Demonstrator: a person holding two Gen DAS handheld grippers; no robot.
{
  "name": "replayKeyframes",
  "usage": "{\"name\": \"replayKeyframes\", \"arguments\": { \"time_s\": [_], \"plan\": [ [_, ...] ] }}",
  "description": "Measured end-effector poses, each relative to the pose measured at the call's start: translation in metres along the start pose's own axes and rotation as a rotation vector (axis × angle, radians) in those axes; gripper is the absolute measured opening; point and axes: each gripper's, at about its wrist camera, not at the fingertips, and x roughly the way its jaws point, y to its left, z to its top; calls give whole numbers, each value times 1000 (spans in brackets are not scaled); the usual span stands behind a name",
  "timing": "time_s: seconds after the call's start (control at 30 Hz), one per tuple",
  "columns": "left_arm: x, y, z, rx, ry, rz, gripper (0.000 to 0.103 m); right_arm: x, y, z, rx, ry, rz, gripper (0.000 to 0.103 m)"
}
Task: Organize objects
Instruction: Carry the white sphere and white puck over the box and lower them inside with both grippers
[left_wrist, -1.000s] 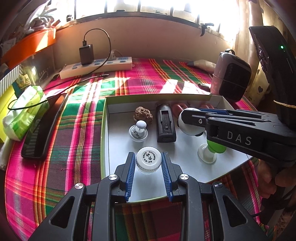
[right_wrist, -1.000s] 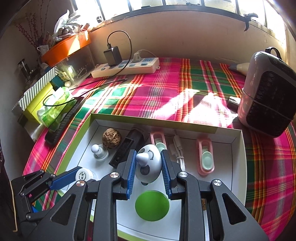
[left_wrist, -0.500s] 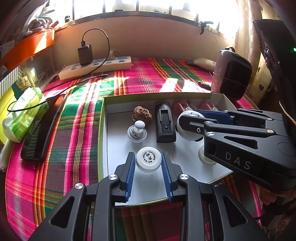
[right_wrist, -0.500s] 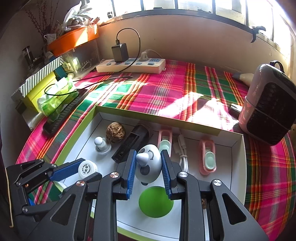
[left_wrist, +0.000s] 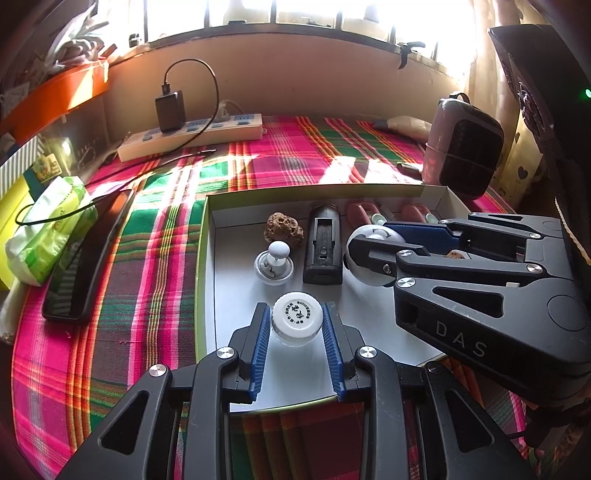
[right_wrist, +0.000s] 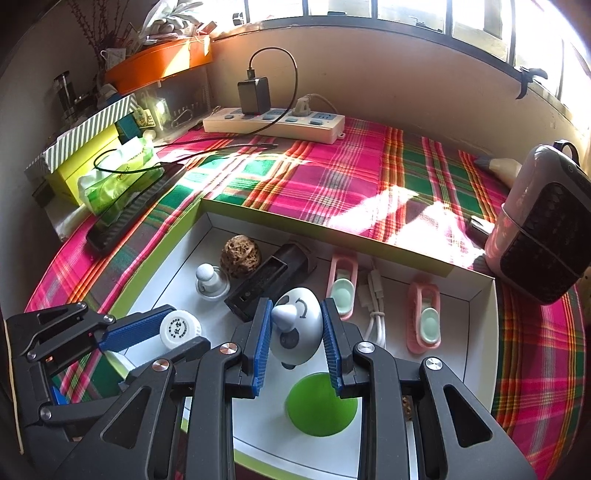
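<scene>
My left fingers (left_wrist: 297, 321) pinch a small white-capped bottle (left_wrist: 297, 318), held just over the near part of the white box (left_wrist: 236, 306). My right fingers (right_wrist: 297, 326) clamp a white egg-shaped toy (right_wrist: 298, 328) with a pointed nose, above a green disc (right_wrist: 321, 406) inside the same box. Also in the box: a brown lumpy ball (right_wrist: 241, 255), a white knob on a round base (right_wrist: 210, 281), a black rectangular case (right_wrist: 269, 281), two pink clips (right_wrist: 342, 284), a coiled white cable (right_wrist: 376, 310). The box sits on a plaid-covered counter (right_wrist: 332, 177). Further off, a power strip (right_wrist: 273, 123) with a black charger (right_wrist: 253, 95), a pink-and-black heater (right_wrist: 539, 225), a tissue pack (left_wrist: 48, 229).
</scene>
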Motion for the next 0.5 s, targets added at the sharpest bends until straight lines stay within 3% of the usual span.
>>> {"name": "replayKeyframes", "arguments": {
  "time_s": [0.5],
  "plan": [
    [0, 0, -1, 2, -1, 2, 27, 4, 8, 0, -73, 3, -21, 28]
  ]
}}
